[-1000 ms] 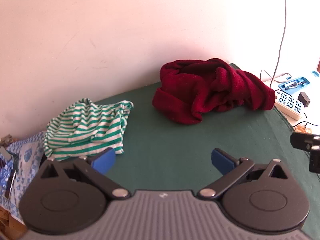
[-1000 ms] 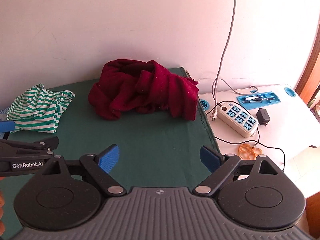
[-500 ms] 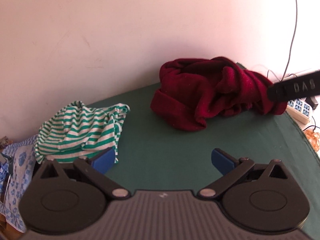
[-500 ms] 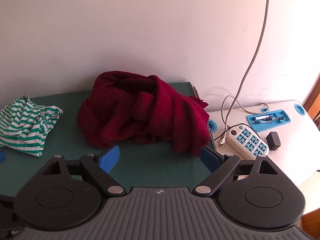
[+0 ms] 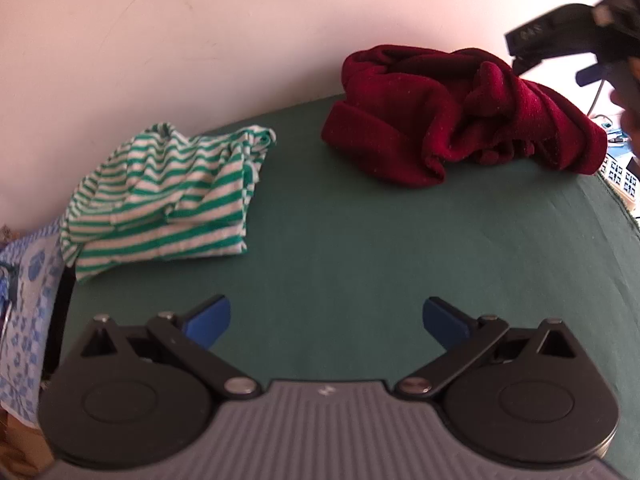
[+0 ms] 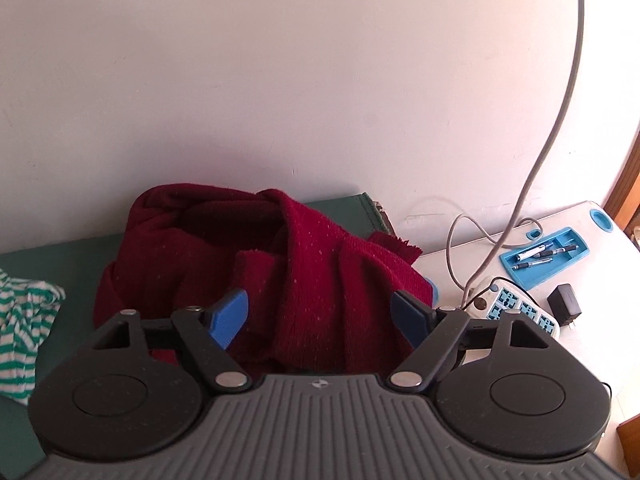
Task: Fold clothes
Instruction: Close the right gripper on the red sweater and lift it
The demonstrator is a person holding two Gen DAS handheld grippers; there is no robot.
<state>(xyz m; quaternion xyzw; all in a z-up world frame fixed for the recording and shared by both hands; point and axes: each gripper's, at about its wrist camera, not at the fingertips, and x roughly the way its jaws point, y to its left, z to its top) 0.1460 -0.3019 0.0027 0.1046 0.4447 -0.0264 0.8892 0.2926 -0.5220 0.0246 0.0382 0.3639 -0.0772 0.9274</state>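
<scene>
A crumpled dark red garment (image 5: 460, 120) lies at the back right of the green table (image 5: 360, 240). A crumpled green-and-white striped garment (image 5: 168, 196) lies at the back left. My left gripper (image 5: 326, 316) is open and empty, over the bare green surface in front of both. My right gripper (image 6: 320, 312) is open and empty, right above the red garment (image 6: 280, 272), with its jaws on either side of a raised fold. The right gripper's body also shows at the top right of the left wrist view (image 5: 576, 36). The striped garment (image 6: 20, 328) shows at the right wrist view's left edge.
A white wall runs behind the table. To the right stands a white side table (image 6: 592, 320) with a power strip (image 6: 516, 312), a black adapter (image 6: 564, 304), a blue pen tray (image 6: 544, 256) and a grey cable (image 6: 560, 100). A blue patterned cloth (image 5: 24, 300) hangs at the table's left end.
My right gripper has moved forward and up to the red garment, which now fills the space between its jaws. My left gripper has shifted slightly and stays open.
</scene>
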